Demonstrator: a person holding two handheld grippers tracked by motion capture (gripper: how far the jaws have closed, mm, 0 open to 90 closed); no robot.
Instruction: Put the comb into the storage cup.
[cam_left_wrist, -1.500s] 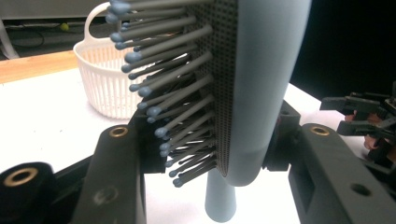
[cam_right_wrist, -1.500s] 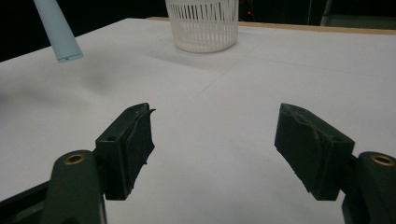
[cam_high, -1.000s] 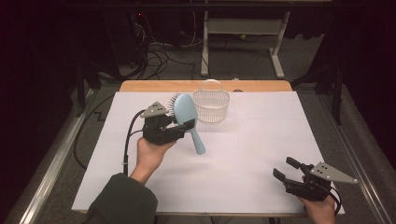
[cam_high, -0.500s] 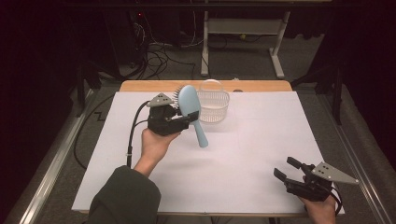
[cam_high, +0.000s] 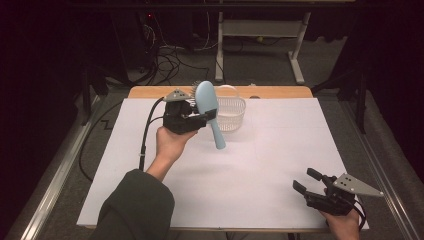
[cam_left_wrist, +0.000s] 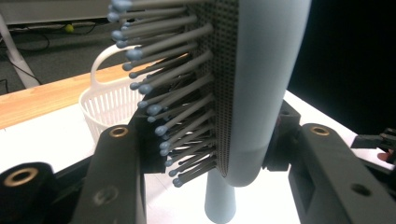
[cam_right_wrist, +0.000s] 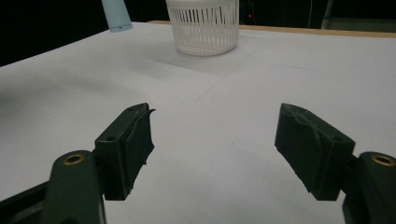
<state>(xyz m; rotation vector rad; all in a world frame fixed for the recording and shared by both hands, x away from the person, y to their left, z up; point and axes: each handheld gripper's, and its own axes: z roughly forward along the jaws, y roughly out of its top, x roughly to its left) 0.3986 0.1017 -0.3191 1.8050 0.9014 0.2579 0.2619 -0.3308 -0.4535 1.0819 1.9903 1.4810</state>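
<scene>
Nearest the person's edge of the white surface (cam_high: 260, 165), at the right corner, the right claw (cam_high: 306, 181) sits low in the right hand (cam_high: 345, 222), its jaws spread wide with nothing between them. The right gripper view bears this out: the two dark pads stand well apart over bare white cloth, and farther off the white basket (cam_right_wrist: 204, 28) shows its slatted wall, its rim cut off by the top edge, with the pale blue handle tip of the hairbrush (cam_right_wrist: 116, 14) hanging in the air at the upper left. Farther up the surface, in the high view, the left hand (cam_high: 170, 142) holds the left claw (cam_high: 202, 119) raised above the cloth, clamped on the hairbrush (cam_high: 209, 112) at the lower part of its head, handle slanting down toward the person and bristles turned toward the gripper's body. The left gripper view gives what the high view cannot: the grey ball-tipped bristles (cam_left_wrist: 173, 93) press against one pad while the smooth blue back meets the other, and the handle drops between the jaws out of the bottom of the frame. The top of the brush head is cut off there. Just behind the brush stands the basket (cam_high: 231, 115), near the far wooden edge (cam_high: 280, 92); whether brush and basket touch cannot be told.
</scene>
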